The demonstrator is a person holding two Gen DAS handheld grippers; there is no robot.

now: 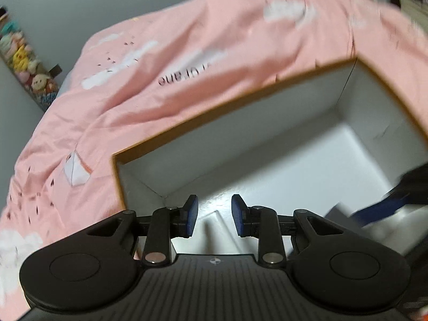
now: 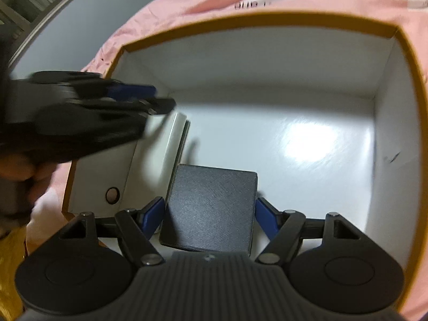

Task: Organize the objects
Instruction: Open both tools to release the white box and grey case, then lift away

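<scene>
Open cardboard box (image 2: pixel 396 112), brown rim, white inside, sits on a bed under a pink bedspread (image 1: pixel 165 85) with white cloud prints and some dark lettering. Right tool (image 2: pixel 210 215) reaches down into the box; a dark grey textured block (image 2: pixel 214 208) sits between its blue pads (image 2: pixel 153 216), jaws set fairly wide. The pads lie right at the block's two sides, the left one at its edge, the right one close beside; whether they press on it cannot be told from this view. Left of the right tool and just ahead, a white flat box (image 2: pixel 157 157) leans against the box's left wall. Left tool (image 1: pixel 214 215) hangs over the box's near-left corner, jaws narrowly apart, nothing between the blue pads (image 1: pixel 192 215); only the white box floor shows in the gap. In the right wrist view the left tool (image 2: pixel 149 99) appears blurred above the white flat box, with part of a hand (image 2: pixel 18 171) behind it. Far left of the left tool, a row of small plush toys (image 1: pixel 24 64) stands along the wall.
</scene>
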